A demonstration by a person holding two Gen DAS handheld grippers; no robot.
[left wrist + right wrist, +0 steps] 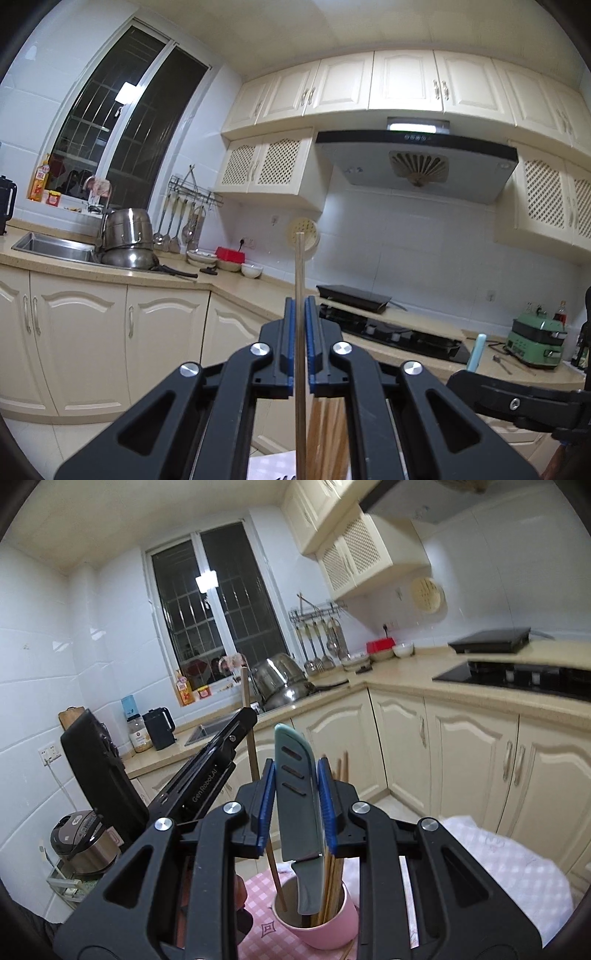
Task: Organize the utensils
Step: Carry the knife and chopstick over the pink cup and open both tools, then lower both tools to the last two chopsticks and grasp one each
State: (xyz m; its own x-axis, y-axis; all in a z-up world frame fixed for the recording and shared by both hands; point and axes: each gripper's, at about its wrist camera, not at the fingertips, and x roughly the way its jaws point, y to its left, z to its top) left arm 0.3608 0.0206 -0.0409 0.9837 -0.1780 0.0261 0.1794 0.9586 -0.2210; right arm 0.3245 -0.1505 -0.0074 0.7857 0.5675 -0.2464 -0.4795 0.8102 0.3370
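Gripping 1 thin wooden chopstick (300,295) upright between its narrowed blue pads, the left gripper (300,314) hangs over a bundle of chopsticks (328,435). The right gripper (295,786) clamps a grey-green sheathed knife (297,805), handle down inside the round pink plastic cup (321,928), which stands on a pink checked tablecloth (517,878) beside more chopsticks.

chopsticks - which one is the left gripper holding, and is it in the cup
The lone chopstick clamped in the left gripper, standing apart to the left with its lower end in the pink cup. The other chopsticks stand bundled behind the sheathed knife.
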